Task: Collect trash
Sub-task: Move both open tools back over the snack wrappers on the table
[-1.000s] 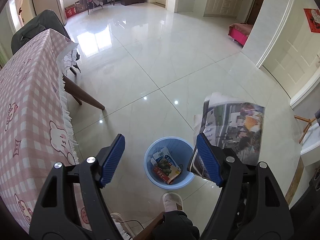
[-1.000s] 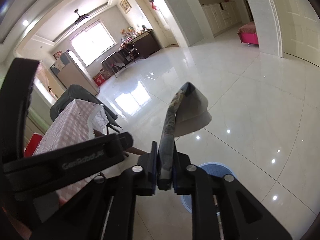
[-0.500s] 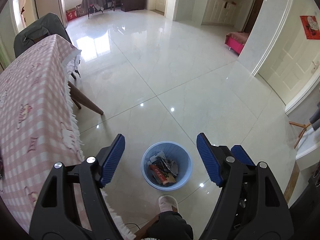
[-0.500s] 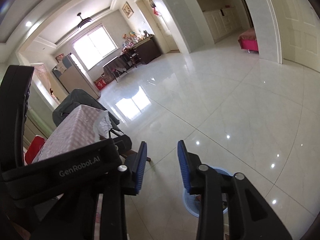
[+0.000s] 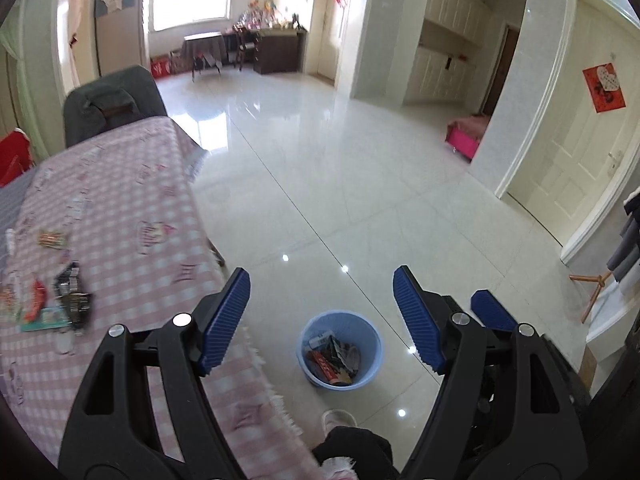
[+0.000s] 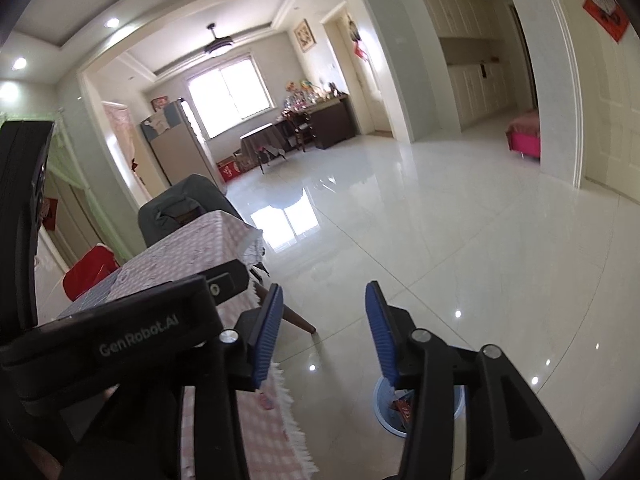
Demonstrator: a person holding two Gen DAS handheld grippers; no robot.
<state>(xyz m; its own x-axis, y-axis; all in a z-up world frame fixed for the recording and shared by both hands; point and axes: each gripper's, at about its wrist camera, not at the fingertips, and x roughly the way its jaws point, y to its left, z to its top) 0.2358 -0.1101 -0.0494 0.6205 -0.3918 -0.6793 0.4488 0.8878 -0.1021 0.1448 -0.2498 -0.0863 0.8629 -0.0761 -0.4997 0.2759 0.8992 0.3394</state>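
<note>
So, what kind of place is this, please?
Most likely a home's living and dining area: a table with a pink checked tablecloth, glossy floor tiles, a dark sideboard under a window, a blue wastebasket.

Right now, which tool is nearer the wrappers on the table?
Left, as far as the views show. The left tool is beside the wrappers; the right tool, jaws opening and empty, is over the floor by the bin.

Glossy tiled floor [image 5: 360, 184] mirrors light; below the left tool [image 5: 320, 312], a smooth plastic bin [image 5: 370, 354]; beside it, fringed cloth covers the bench [image 5: 132, 208].
</note>
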